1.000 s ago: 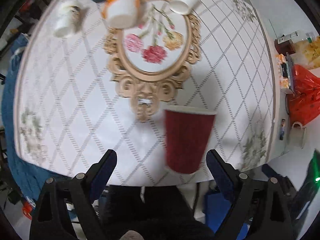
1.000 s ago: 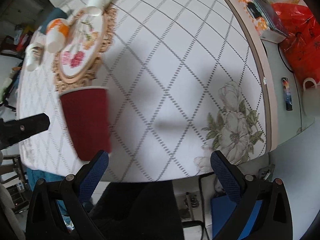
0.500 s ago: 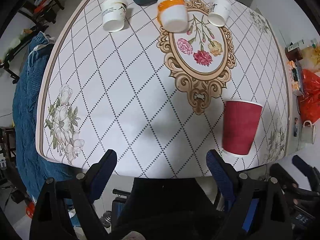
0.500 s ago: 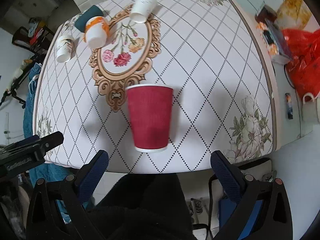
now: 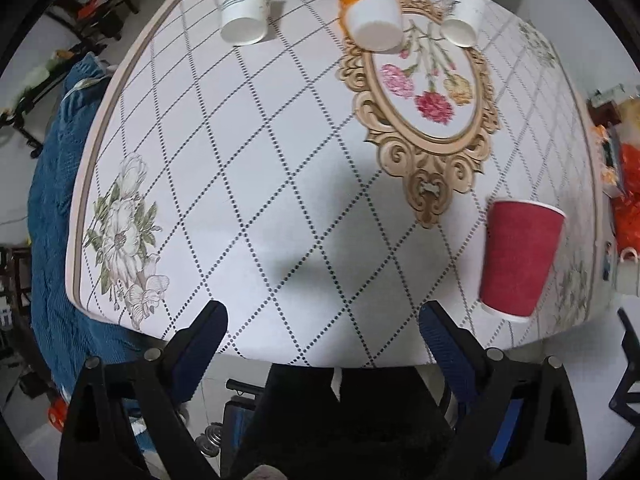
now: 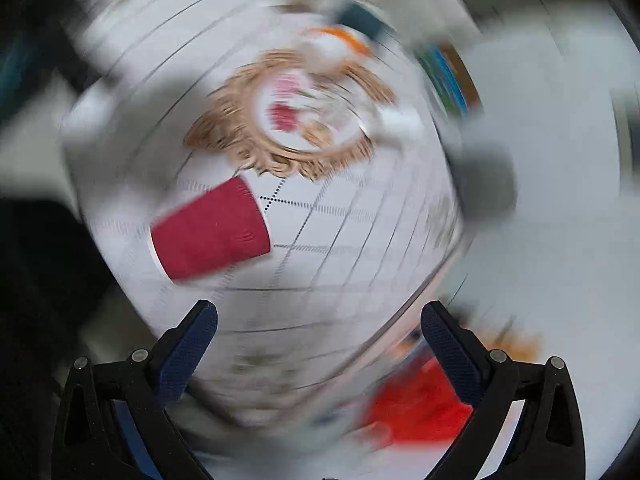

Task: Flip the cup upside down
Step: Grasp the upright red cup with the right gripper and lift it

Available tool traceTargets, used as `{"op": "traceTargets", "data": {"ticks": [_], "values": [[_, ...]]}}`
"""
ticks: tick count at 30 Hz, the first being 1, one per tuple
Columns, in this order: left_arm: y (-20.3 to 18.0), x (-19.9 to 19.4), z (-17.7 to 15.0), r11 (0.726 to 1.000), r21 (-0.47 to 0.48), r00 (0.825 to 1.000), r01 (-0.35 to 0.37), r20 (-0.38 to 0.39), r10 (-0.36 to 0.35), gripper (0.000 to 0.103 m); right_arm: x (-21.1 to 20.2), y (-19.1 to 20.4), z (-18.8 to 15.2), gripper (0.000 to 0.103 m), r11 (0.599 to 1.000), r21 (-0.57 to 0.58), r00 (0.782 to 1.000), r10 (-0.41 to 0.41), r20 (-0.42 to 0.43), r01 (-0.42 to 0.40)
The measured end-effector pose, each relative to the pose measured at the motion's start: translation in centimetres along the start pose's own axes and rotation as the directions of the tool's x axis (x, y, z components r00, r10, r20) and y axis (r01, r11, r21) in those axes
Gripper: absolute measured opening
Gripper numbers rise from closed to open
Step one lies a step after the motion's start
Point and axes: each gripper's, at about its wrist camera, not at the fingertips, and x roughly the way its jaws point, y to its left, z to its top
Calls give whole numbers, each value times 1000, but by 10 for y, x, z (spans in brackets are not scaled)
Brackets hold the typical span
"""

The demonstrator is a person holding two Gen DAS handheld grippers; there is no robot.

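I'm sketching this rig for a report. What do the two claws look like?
Both match: the left claw and right claw have black angular frames with round silver screws, and each finger carries a dark blue textured pad. No cables or sleeves show.

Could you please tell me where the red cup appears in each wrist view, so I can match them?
Left wrist: red cup at right, near the table's front edge.
Right wrist: red cup left of centre, image blurred.
Shared landmark: the gold floral medallion beyond the cup in both.
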Motion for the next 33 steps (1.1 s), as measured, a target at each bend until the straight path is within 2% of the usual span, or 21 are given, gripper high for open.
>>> {"op": "traceTargets", "data": {"ticks": [1,2,4,5,6,7,9,13,15,16,21,24,30,33], "values": [[1,1,1,1000,-14,1000,-6,2,6,98,1,9,2,103,996,-86,999,-16,28,18],[2,2,1,1000,-25,1000,-4,0,4,98,1,24,2,103,976,-215,997,-22,75,37],[4,7,2,999,-47,1000,-8,-9,8,98,7,52,0,103,903,-419,991,-46,127,96],[4,9,3,998,-56,1000,-18,-14,17,98,12,67,-3,103,841,-521,985,-75,157,147],[4,11,4,998,-61,1000,-25,-19,24,98,21,83,-8,103,743,-635,975,-107,196,209],[5,13,5,997,-70,999,-30,-23,28,98,26,92,-11,103,678,-695,968,-117,222,241],[7,15,5,995,-91,999,-37,-28,34,98,40,112,-22,103,499,-807,947,-112,300,315],[11,22,4,990,-132,998,-44,-44,39,98,62,126,-34,102,275,-884,924,-70,375,379],[13,26,2,988,-149,998,-49,-50,42,98,73,129,-40,102,178,-899,916,-52,398,401],[14,27,1,986,-157,998,-51,-53,43,98,77,129,-41,101,145,-901,912,-43,408,409],[22,35,-8,979,-199,997,-47,-69,34,98,93,125,-46,101,24,-907,907,-3,420,420],[29,42,-15,974,-221,996,-44,-79,27,98,100,121,-41,101,-14,-906,906,9,422,423],[40,48,-20,970,-241,997,-38,-80,19,98,114,114,-29,100,-32,-914,915,17,404,404],[40,46,-18,971,-235,997,-41,-79,23,98,118,115,-27,93,-31,-921,921,13,388,389]]}}
